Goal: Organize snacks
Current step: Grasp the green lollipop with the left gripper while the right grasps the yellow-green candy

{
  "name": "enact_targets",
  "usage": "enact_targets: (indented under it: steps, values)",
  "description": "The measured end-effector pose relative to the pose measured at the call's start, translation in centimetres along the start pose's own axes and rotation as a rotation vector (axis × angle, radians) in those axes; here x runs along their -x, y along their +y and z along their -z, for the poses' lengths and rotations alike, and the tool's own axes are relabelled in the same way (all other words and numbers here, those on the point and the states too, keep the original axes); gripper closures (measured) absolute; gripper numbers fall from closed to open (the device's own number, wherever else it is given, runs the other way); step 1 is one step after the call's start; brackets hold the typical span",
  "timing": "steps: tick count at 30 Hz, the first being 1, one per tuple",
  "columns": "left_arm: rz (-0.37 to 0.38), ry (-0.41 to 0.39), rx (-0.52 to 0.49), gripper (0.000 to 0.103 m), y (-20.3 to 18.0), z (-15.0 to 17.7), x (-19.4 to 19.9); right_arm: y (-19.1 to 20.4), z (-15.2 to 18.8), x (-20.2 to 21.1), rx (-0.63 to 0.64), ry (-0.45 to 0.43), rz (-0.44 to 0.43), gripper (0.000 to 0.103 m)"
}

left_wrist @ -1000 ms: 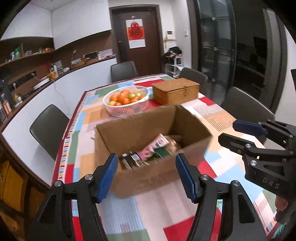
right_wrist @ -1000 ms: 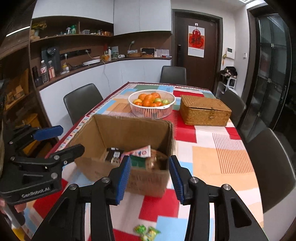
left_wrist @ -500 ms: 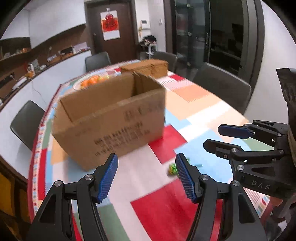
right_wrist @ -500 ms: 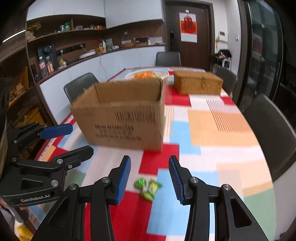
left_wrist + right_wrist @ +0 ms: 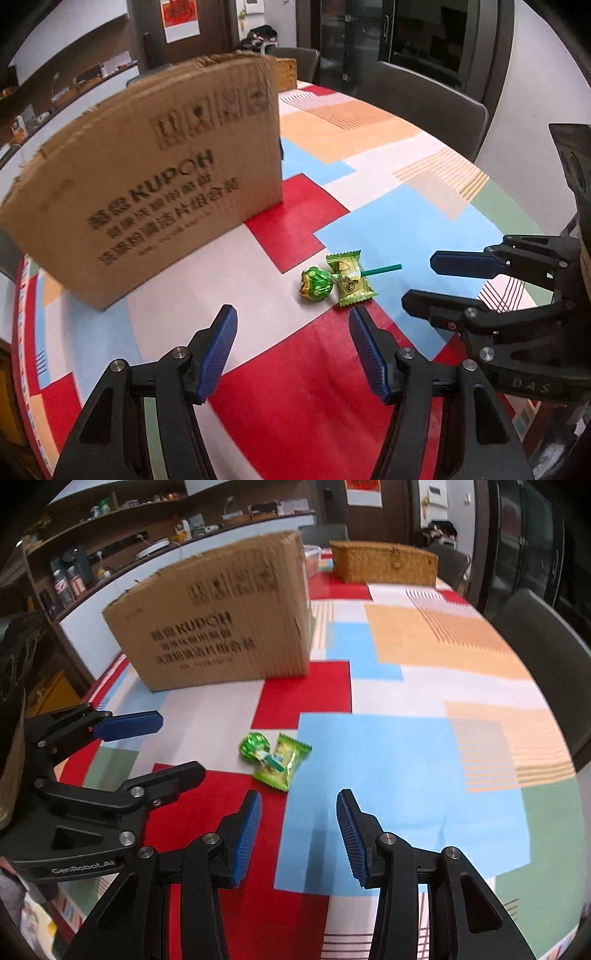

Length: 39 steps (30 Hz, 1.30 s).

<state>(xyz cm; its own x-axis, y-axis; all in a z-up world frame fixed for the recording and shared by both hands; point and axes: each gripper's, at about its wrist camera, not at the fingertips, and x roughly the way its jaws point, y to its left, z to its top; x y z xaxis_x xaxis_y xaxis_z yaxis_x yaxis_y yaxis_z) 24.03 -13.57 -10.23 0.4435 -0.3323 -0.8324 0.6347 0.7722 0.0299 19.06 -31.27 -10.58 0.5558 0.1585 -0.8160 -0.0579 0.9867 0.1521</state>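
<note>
A green-wrapped lollipop (image 5: 316,284) with a teal stick lies across a green candy packet (image 5: 351,282) on the patchwork tablecloth, in front of a brown cardboard box (image 5: 147,184). In the right wrist view the lollipop (image 5: 255,745) and packet (image 5: 284,766) lie just ahead of my right gripper (image 5: 299,812), with the box (image 5: 221,620) behind. My left gripper (image 5: 291,325) is open and empty, low over the table near the sweets. My right gripper is open and empty too; it shows at the right of the left wrist view (image 5: 424,280). The left gripper shows at the left of the right wrist view (image 5: 177,746).
A wicker basket (image 5: 384,563) stands behind the box at the far end of the table. Dark chairs (image 5: 546,646) line the right side of the table. A counter with shelves (image 5: 110,554) runs along the left wall.
Both grippers have come down from above the box to just over the table in front of it. The box's inside is out of sight now, and the sweets are close ahead.
</note>
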Motion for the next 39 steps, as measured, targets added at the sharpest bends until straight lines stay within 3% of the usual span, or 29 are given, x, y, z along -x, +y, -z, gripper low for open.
enact_targets:
  steps: [16, 23, 27, 35, 39]
  values:
    - [0.034, 0.056, -0.018, 0.059, -0.4, -2.0, -4.9, -0.8, -0.7, -2.2, -0.042, 0.013, -0.015, 0.059]
    - [0.058, 0.079, 0.004, 0.077, -0.4, -2.1, -5.9, -1.2, -1.0, -2.6, -0.059, 0.014, -0.023, 0.059]
    - [0.062, 0.074, 0.04, 0.077, 0.3, -1.7, -5.2, -0.9, -1.2, -2.7, -0.053, 0.008, -0.031, 0.059]
    - [-0.045, 0.054, 0.147, 0.077, 2.9, 0.3, -2.1, 0.4, -1.9, -4.0, -0.036, 0.015, -0.049, 0.06]
    - [-0.056, 0.038, 0.203, 0.077, 4.0, 1.0, -1.0, 1.4, -2.3, -4.9, -0.011, 0.028, -0.036, 0.061]
